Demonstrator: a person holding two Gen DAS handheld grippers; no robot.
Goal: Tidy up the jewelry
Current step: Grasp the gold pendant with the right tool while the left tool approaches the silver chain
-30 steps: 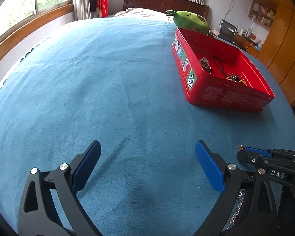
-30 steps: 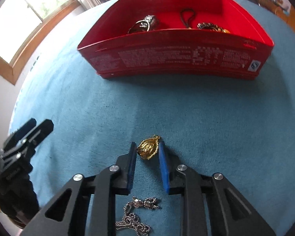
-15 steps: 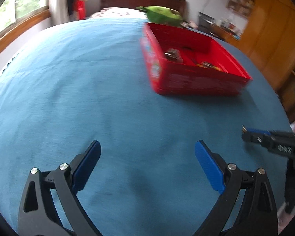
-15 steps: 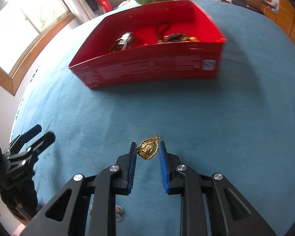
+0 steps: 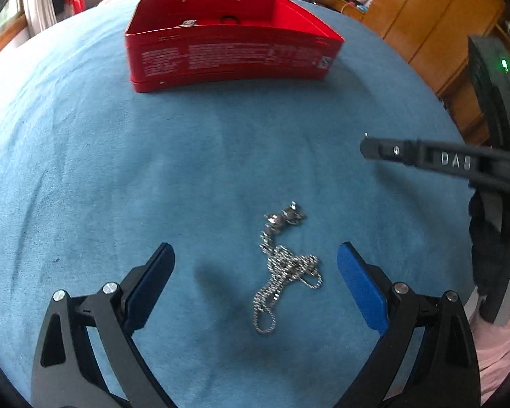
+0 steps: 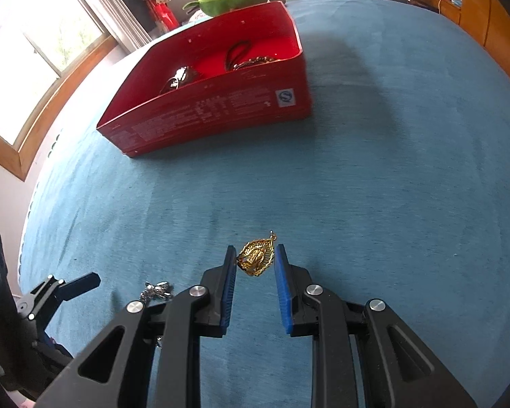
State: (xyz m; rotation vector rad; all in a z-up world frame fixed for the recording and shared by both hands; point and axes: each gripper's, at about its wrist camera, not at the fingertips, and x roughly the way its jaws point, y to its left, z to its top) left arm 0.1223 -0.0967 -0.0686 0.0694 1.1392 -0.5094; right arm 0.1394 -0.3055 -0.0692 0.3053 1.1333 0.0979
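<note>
Right wrist view: right gripper (image 6: 255, 261) pinches a gold pendant (image 6: 256, 259) between its blue pads (image 6: 228, 289), held above the blue cloth (image 6: 374, 187); jaws narrow, closed on it. Pendant is a filigree teardrop w/ a small loop at top, hard and shiny.

Step, as I read it: carrying the pendant to the red box (image 6: 221, 108), which sits well ahead, up and left. The box has stiff walls w/ printed text, red inside, and already holds a watch-like piece, a dark cord loop and a gold bracelet. Next move prob. calls for lifting over the near wall, then opening above the box floor so the pendant drops in, not on the rim.

Left wrist view: left gripper (image 5: 256, 273) is wide open, holding nothing, low over the cloth. A silver chain (image 5: 284, 265) lies bunched between and just ahead of its pads, w/ a knot of small charms at the far end. Fine beaded links, limp, likely to slip; a grab at the thick bunch looks safest.

Cloth looks soft, short-napped.
</note>
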